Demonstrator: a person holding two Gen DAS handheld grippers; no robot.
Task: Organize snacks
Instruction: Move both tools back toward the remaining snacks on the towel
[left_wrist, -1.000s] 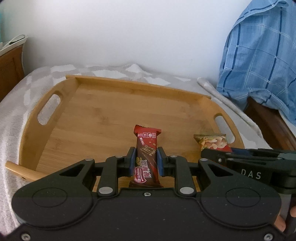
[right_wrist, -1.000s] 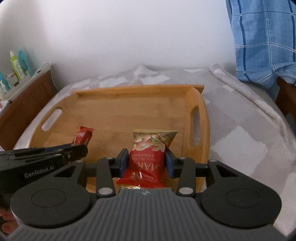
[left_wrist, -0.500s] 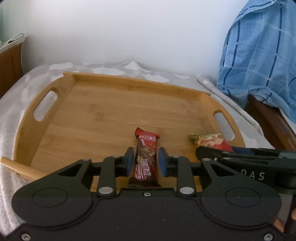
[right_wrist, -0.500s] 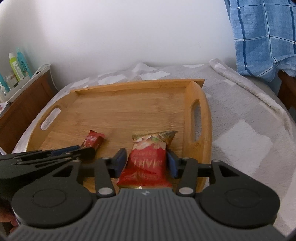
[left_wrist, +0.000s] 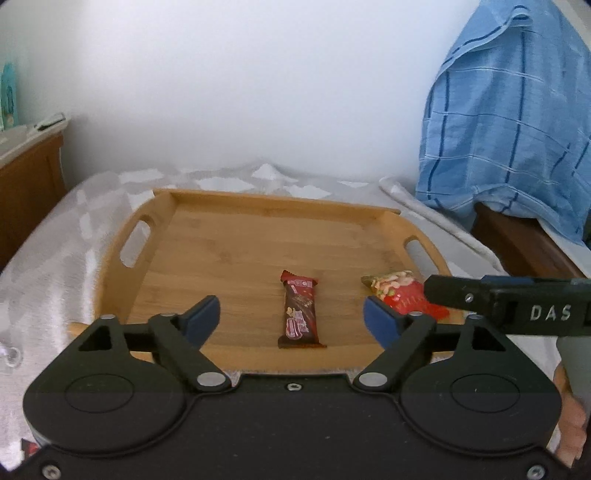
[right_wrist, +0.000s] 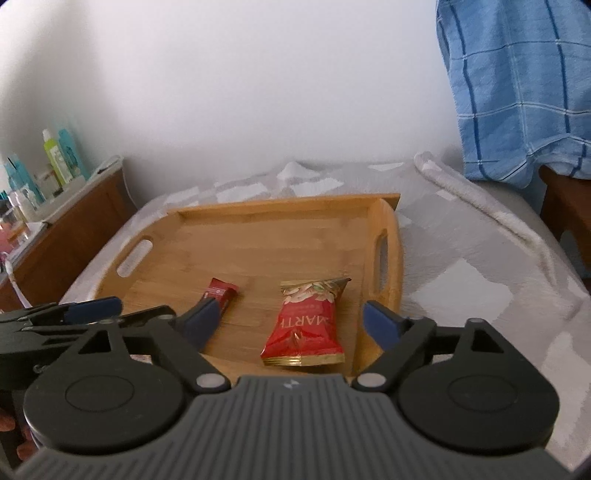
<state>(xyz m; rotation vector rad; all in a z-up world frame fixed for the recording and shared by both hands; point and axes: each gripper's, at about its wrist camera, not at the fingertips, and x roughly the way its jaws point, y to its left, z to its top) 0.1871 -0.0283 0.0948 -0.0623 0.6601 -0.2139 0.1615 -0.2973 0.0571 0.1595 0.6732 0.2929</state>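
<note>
A dark red chocolate bar (left_wrist: 301, 310) lies flat near the front edge of the wooden tray (left_wrist: 280, 201). My left gripper (left_wrist: 291, 315) hangs just behind and above the bar. Its jaws are opening, and the blue pads stand wide of the bar on both sides without touching it. A red nut packet (right_wrist: 306, 325) lies on the tray (right_wrist: 288, 206) to the right of the bar (right_wrist: 219, 295). My right gripper (right_wrist: 291, 319) is behind the packet, its jaws also opening with the pads apart from it. The packet (left_wrist: 397, 291) is partly hidden by the right gripper's finger (left_wrist: 461, 295).
The tray sits on a grey and white blanket (right_wrist: 461, 280). A blue checked cloth (left_wrist: 509, 129) hangs at the right over dark wooden furniture (left_wrist: 517, 240). A wooden cabinet with several bottles (right_wrist: 55, 162) stands at the left. A white wall is behind.
Both grippers have gone from shut on their snacks to wide open and have drawn back and up. The chocolate bar and the nut packet now lie free on the tray.
</note>
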